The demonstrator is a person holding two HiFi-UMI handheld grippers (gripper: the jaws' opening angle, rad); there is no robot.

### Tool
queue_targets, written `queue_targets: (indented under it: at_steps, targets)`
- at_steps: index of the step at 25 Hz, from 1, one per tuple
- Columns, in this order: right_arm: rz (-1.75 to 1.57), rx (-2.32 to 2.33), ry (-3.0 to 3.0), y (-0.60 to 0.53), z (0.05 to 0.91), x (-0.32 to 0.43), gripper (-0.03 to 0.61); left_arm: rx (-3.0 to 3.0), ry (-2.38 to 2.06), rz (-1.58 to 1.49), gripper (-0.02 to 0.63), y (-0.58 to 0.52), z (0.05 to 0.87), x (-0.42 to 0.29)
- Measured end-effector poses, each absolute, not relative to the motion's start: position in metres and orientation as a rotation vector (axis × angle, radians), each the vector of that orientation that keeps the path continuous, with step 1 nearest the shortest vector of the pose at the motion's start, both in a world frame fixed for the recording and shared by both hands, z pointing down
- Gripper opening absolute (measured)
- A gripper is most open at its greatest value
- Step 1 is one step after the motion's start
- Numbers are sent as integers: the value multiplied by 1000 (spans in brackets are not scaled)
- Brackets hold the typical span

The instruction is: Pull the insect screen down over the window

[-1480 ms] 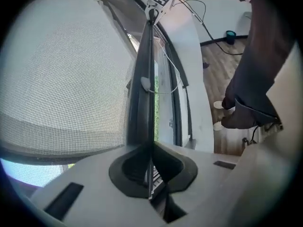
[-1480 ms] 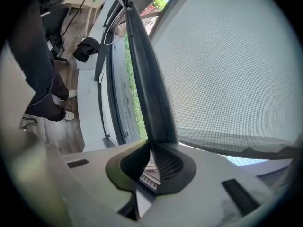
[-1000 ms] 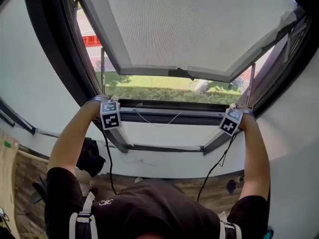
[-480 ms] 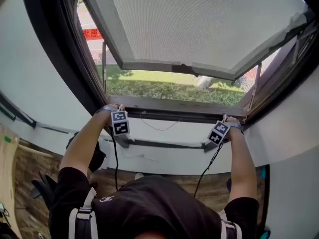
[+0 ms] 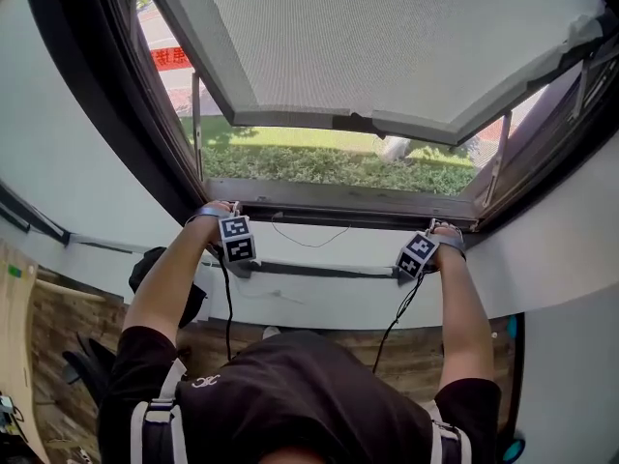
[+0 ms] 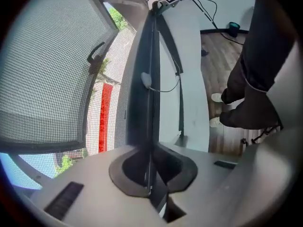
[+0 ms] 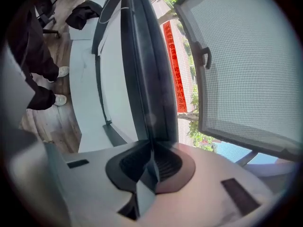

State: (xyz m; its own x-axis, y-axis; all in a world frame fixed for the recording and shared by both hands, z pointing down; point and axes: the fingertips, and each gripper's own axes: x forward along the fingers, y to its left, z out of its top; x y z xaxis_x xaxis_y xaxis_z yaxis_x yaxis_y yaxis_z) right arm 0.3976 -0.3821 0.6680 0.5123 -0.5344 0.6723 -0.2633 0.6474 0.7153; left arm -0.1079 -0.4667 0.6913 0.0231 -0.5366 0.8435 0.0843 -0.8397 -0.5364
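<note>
In both gripper views a dark pull bar (image 6: 147,56) (image 7: 142,56) runs straight out from between the jaws. My left gripper (image 6: 150,174) is shut on one end and my right gripper (image 7: 150,167) on the other. Fine screen mesh (image 6: 47,70) (image 7: 246,56) spreads beside the bar. In the head view the bar (image 5: 338,218) lies along the window's bottom edge, with a thin cord (image 5: 309,242) looping from it. The left gripper (image 5: 235,237) and right gripper (image 5: 419,252) show only their marker cubes, and their jaws are hidden.
The open window sash (image 5: 387,46) tilts outward above, with grass and a red banner (image 5: 169,58) outside. Below the window are a white wall with a dark trim strip (image 5: 319,271), a wooden floor (image 5: 58,356) and a black bag (image 5: 184,303). Cables hang from both grippers.
Both grippers have come lower and closer together in the head view, still shut on the bar. The bar now lies against the window's bottom edge.
</note>
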Motion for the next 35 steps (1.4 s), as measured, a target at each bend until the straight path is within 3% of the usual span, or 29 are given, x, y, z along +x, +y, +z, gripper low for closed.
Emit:
queue_targets:
  at_steps: [13,18,19,21,23,24,25,28,30,35]
  targets:
    - [-143,774,-985,-384,672,394,25,-1698,592,-2004,29,-476,697,-109]
    - [-184,978,-1046,-384,666,395,38,-1828,801,-1818,41,-475,687,-112]
    - [-160,1020,-1083,-381,667,394,53,-1849,844,-1786,46,-475,684,-112]
    - [-90,1076,-1147,-377,669,390,168,-1879,913,-1754,51,-473,681,-109]
    - [-90,1125,-1163,-379,664,386,204,-1859,965,-1703,54,-474,674,-110]
    - [-125,1161,-1165,-383,658,382,237,-1816,979,-1651,80,-474,664,-109]
    - [-162,1199,-1163,-387,650,379,356,-1761,976,-1599,198,-474,653,-108]
    - [-199,1206,-1137,-391,632,381,310,-1742,948,-1572,149,-479,637,-109]
    - [-199,1161,-1121,-390,630,382,269,-1764,938,-1596,73,-482,636,-112]
    - [-173,1088,-1141,-383,646,379,313,-1799,858,-1652,153,-474,650,-113]
